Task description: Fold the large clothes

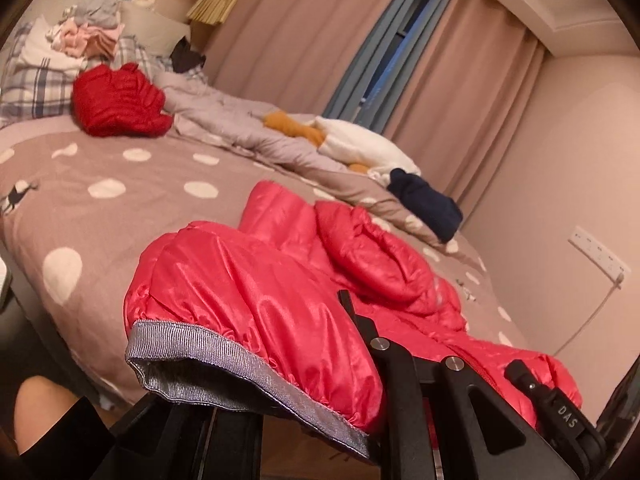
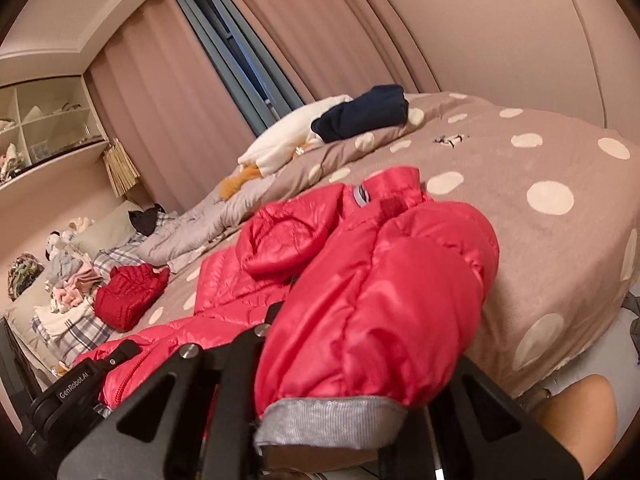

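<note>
Two tools hold one pink puffer jacket (image 1: 280, 280) at the near edge of the bed (image 1: 100, 208), whose brown cover is dotted with white. Around it we see pink curtains (image 1: 304, 40), a wall socket strip (image 1: 598, 254) and an open shelf unit (image 2: 44, 120) with small items we cannot make out. The jacket is shiny and quilted, with grey ribbed cuffs; its body lies on the bed near the edge (both sleeves are raised toward us). Our left tool (image 1: 352, 308) is clenched on one sleeve, and our right tool (image 2: 276, 316) is clenched on the other. Toward the far edge lie a red garment (image 1: 120, 100), a dark blue garment (image 1: 424, 204) and a crumpled duvet (image 1: 248, 128).
</note>
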